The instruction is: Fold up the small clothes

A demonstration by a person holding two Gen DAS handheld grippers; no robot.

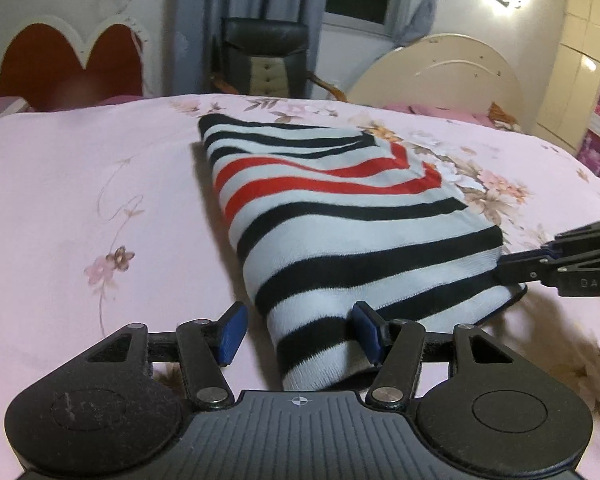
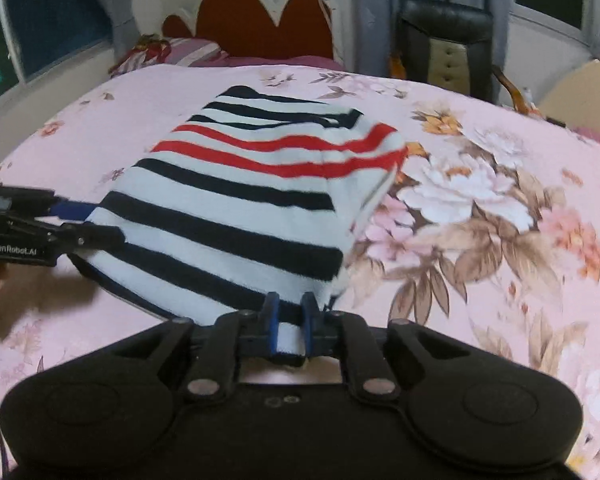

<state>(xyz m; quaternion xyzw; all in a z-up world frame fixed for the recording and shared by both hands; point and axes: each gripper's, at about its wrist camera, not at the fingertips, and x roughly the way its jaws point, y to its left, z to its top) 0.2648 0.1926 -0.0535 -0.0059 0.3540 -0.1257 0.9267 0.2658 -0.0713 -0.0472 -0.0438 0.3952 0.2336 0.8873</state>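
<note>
On the pink flowered bedspread [image 1: 80, 184] lies a folded striped sweater [image 1: 340, 216], white with black bands and two red ones across its upper part, its near corners toward the two grippers and its far end pointing to the head of the bed. Farthest left in the left wrist view stands a red headboard [image 1: 60, 64] with a white scalloped border, and next to it a black chair [image 1: 264, 56] in front of grey curtains [image 1: 196, 20]. Below these, the left gripper [image 1: 296, 332] stands about half spread at the sweater's near left corner: its left blue pad sits over bare bedspread, clear of the cloth, while the right pad lies against the striped fabric, so the corner is between the jaws but not pinched. Moving right along the sweater's near edge, the right gripper [image 2: 290, 320] has its blue pads drawn narrowly together on the hem of the near right corner, a strip of white and black knit showing between them; in the left wrist view it [image 1: 500, 270] reaches in from the right edge with its tips at that same corner. Right of the sweater the bedspread carries a big print of pale flowers and brown leaves [image 2: 460, 208], and a cream rounded board [image 1: 440, 68] stands beyond the far right side of the bed.
</note>
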